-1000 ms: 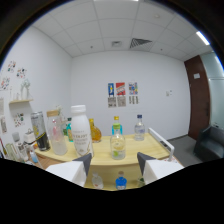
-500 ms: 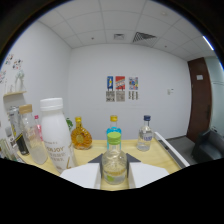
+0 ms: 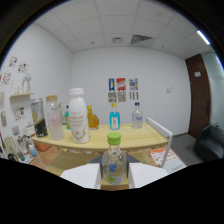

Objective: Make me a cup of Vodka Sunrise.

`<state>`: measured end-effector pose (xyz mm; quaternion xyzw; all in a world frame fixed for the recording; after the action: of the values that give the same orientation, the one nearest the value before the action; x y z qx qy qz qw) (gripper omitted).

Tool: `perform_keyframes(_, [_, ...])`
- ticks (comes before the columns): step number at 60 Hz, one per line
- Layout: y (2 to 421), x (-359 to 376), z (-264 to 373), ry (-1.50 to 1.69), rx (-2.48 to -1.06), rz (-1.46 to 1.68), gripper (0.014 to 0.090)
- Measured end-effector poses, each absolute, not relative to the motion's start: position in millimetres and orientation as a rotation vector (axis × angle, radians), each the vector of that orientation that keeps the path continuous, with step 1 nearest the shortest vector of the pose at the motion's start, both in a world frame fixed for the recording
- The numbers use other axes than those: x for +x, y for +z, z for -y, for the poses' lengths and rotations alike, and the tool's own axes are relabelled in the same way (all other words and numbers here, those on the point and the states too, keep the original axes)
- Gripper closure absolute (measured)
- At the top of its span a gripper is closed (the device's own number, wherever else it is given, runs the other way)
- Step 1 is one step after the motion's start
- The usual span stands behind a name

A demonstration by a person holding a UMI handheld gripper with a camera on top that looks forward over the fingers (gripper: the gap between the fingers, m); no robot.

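Observation:
A small clear bottle with a green cap (image 3: 114,161) stands upright between my fingers. My gripper (image 3: 114,176) is shut on it, with the white pads (image 3: 84,176) pressed against both sides. It sits nearer than the wooden table (image 3: 135,142). Beyond it on the table stand a tall white bottle (image 3: 79,116), a blue bottle with a yellow cap (image 3: 114,120), a clear bottle with a dark cap (image 3: 137,116) and an amber bottle (image 3: 93,118).
A clear tall jar (image 3: 54,118) and a dark can (image 3: 38,118) stand at the table's left end. A white frame (image 3: 161,134) rises at its right end. A wall shelf (image 3: 20,97) is on the left, posters (image 3: 123,90) hang behind, and a dark door (image 3: 201,95) is on the right.
The green-capped bottle came between my fingers and they shut on it. Since then I have drawn back a little, so the table's bottles look smaller and farther off.

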<state>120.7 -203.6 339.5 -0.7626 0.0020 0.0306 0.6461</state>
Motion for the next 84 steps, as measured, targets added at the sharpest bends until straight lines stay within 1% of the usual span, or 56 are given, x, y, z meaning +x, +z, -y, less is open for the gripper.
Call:
perform_keyframes(8, [251,117,222,0.108,-1.853,-0.065,0.0685])
perform_keyframes(13, [209,112,226,0.125,-1.903,-0.095,0.0685])
perform_keyframes(18, [180,116,224,0.067,-1.946,-0.068,0.0685])
perform_keyframes(22, [169,117,220,0.0,-1.961,-0.005,0.0685])
perform_keyframes(31, [170,126,212,-0.303,-1.936,0.277,0.0683])
perform_keyframes(44, [181,127,204,-0.746,-1.8,0.77,0.0688])
perform_keyframes(53, [188,125,200,-0.994,-1.669,1.056,0.0688])
perform_keyframes(63, [194,120,197,-1.261,-1.467,1.367,0.0687])
perform_keyframes(73, [195,119,191,-1.481,-1.29,1.587,0.0684])
perform_keyframes(84, [191,117,190,-1.61,-1.181,1.734,0.0685])
